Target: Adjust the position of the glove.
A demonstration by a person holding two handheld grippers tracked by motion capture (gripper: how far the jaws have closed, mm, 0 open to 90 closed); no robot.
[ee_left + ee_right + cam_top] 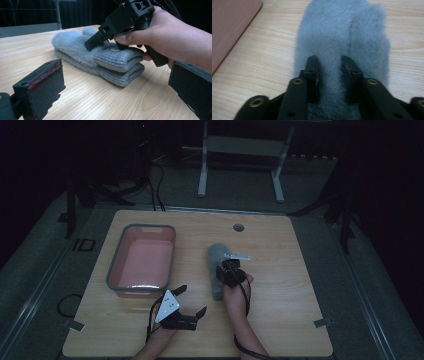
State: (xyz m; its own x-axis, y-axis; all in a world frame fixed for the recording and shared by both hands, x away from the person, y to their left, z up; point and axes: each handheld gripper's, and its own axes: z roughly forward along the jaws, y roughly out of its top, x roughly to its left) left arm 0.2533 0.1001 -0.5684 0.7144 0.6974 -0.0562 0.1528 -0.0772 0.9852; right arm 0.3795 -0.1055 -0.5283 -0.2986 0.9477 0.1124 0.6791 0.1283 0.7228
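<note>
Two fluffy grey mittens (215, 255) lie stacked on the wooden table (290, 285), cuffs toward the person. In the left gripper view the upper mitten (72, 41) rests on the lower mitten (120, 75). My right gripper (226, 265) points down onto the upper mitten. Its jaws stand a little apart in the right gripper view, with a strip of the mitten's fur (342, 32) between the right gripper's (329, 61) tips and not squeezed. My left gripper (192, 300) hovers near the table's front edge, open wide with nothing between its jaws.
A grey-rimmed tub (142, 226) with a pink inside stands left of the mittens; its corner (232, 25) appears in the right gripper view. A round cable hole (238, 227) sits near the table's far edge. Bare wood lies to the right of the mittens.
</note>
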